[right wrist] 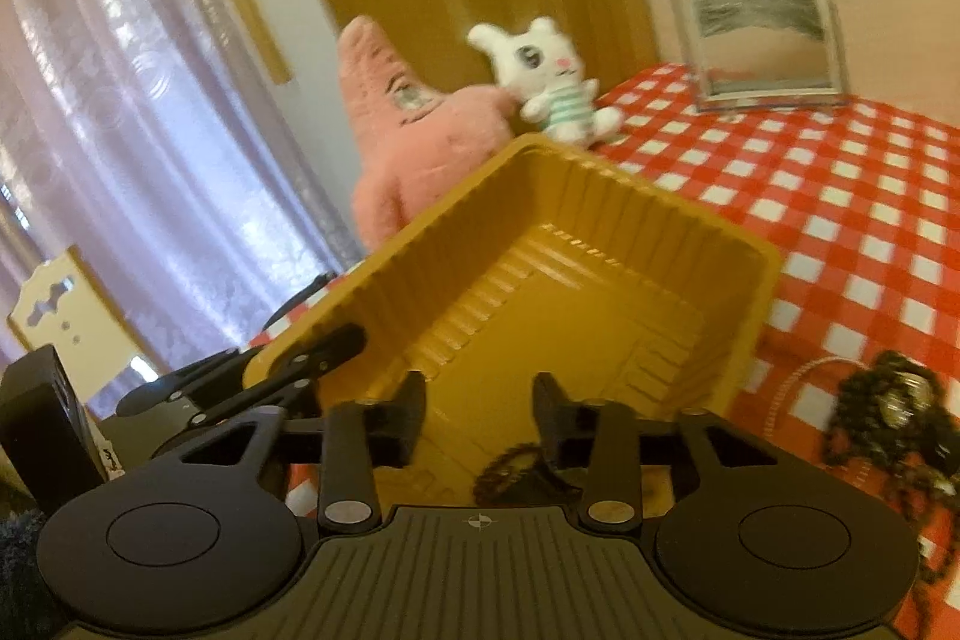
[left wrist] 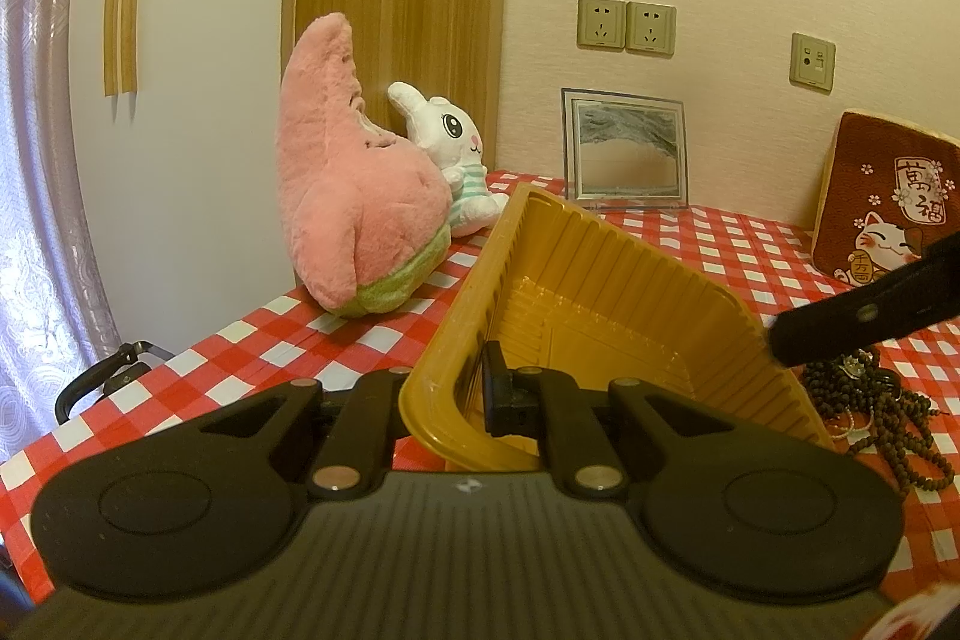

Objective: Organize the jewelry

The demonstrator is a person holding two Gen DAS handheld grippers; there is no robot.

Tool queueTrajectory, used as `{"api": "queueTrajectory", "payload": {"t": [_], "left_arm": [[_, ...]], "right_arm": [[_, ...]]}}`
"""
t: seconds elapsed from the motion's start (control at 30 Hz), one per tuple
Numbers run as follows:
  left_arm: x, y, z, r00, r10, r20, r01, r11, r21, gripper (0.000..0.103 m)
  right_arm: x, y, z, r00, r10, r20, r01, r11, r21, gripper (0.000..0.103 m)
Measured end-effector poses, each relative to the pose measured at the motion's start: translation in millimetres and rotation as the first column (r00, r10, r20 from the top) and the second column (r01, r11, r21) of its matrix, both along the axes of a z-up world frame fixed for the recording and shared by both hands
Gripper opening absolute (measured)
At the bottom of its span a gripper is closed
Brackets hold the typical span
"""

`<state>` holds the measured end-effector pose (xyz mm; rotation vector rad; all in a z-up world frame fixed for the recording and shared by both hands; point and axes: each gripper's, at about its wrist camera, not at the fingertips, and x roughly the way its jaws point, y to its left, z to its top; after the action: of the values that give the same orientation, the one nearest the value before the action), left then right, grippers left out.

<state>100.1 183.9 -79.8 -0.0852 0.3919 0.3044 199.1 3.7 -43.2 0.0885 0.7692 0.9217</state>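
Observation:
A yellow ribbed plastic tray [left wrist: 606,292] is tilted up off the red checked tablecloth. My left gripper [left wrist: 462,388] is shut on the tray's near-left rim and holds it. In the right wrist view the same tray [right wrist: 540,244] fills the middle, and my right gripper [right wrist: 477,421] is open over its near edge. A dark bead bracelet [right wrist: 510,472] lies inside the tray just under the right fingers. A pile of dark bead necklaces [left wrist: 870,400] lies on the cloth right of the tray, also in the right wrist view [right wrist: 888,412].
A pink star plush [left wrist: 354,196] and a white rabbit plush [left wrist: 456,154] stand at the back left. A framed sand picture [left wrist: 624,148] leans on the wall. A red lucky-cat cushion [left wrist: 882,208] is at the right. The table edge drops off left.

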Motion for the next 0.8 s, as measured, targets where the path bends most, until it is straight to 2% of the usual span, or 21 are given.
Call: {"api": "queueTrajectory", "payload": {"t": [0.27, 0.5, 0.8], "left_arm": [[0.1, -0.1, 0.0, 1.000, 0.000, 0.000, 0.000, 1.000, -0.001, 0.009], [0.0, -0.2, -0.3, 1.000, -0.001, 0.000, 0.001, 1.000, 0.000, 0.009], [-0.3, 0.5, 0.0, 1.000, -0.001, -0.001, 0.001, 1.000, -0.002, 0.009]], "right_arm": [[2.8, -59.6, -7.0, 0.985, -0.172, -0.028, 0.171, 0.984, -0.049, 0.044], [9.7, -108.2, -26.3, 0.944, -0.326, -0.047, 0.316, 0.936, -0.153, 0.044], [18.4, -130.2, -55.9, 0.901, -0.426, -0.086, 0.396, 0.886, -0.241, 0.044]]}}
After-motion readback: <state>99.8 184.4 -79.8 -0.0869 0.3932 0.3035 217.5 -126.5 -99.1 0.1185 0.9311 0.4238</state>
